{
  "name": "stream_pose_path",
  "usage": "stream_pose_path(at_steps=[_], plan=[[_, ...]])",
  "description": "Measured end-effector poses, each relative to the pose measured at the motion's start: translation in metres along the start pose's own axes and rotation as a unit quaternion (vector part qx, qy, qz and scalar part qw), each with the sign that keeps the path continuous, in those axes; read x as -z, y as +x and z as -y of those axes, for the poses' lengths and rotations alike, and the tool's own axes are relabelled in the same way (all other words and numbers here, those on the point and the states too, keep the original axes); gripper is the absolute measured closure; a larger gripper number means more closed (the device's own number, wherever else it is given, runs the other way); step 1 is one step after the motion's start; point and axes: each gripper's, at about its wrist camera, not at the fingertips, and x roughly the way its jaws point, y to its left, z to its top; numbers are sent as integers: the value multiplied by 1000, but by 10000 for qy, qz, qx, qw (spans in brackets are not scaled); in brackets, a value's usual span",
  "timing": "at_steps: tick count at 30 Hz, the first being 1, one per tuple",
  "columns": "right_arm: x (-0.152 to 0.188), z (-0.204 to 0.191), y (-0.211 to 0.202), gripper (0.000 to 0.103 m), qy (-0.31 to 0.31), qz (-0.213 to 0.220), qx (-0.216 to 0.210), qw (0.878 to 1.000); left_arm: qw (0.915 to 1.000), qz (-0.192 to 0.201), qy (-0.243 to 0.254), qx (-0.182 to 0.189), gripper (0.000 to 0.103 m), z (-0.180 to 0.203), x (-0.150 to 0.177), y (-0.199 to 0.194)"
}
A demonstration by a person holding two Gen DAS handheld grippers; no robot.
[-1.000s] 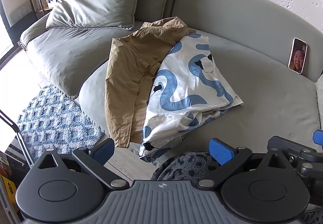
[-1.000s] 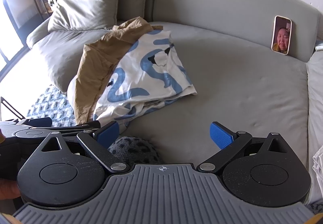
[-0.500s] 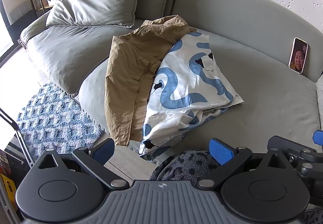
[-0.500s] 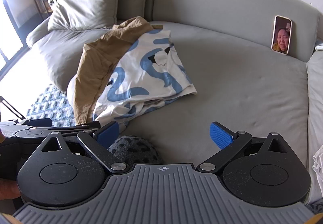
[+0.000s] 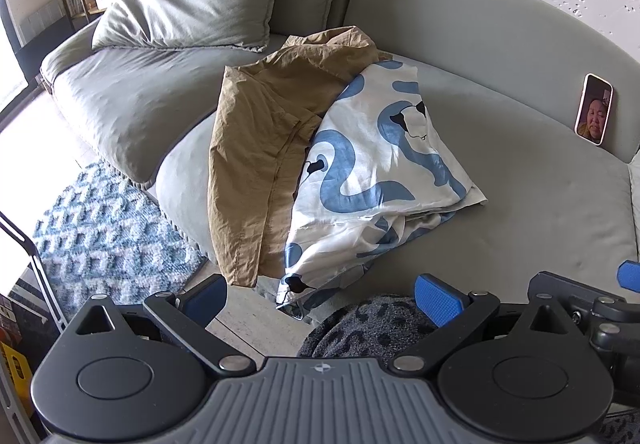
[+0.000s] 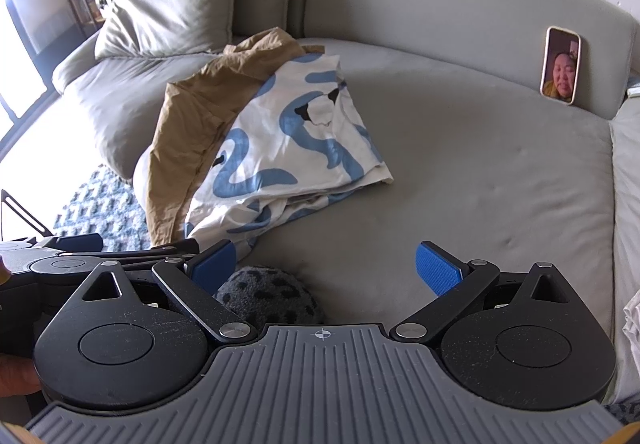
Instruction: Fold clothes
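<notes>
Both the left gripper (image 5: pixel 321 295) and right gripper (image 6: pixel 325 265) hover spread and empty, near the blue-patterned cloth (image 5: pixel 372 164) whose long axis runs near-left to far-right beside the tan garment (image 5: pixel 260 148).

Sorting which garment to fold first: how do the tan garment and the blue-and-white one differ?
The tan garment is plain; the blue-and-white garment carries swirling blue shapes. The tan one lies left and partly underneath; the patterned one overlaps it on top. Both are rumpled, drape over the sofa seat's front edge, and neither is gripped.
</notes>
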Motion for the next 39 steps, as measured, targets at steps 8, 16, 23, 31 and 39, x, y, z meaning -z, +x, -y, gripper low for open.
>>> stream_pose_path(at_steps=[8, 16, 23, 31, 39], plan=[[-10, 20, 16, 3, 448, 36, 20, 9990, 9983, 47, -440, -380, 2, -35, -7, 15], [-26, 31, 51, 3, 778, 186, -345, 9962, 9943, 233, -873, -566, 3, -76, -14, 29], [-38, 33, 125, 28, 1463, -867, -1668, 9712, 9901, 293, -1330, -348, 8, -94, -12, 43], [-36, -21, 205, 55, 1646, -1480, -1580, 9623, 9884, 238, -1469, -317, 8, -100, -10, 45], [-98, 20, 65, 99, 1401, 1930, -895, 9670, 9912, 430, -1250, 11, 8, -85, -10, 31]])
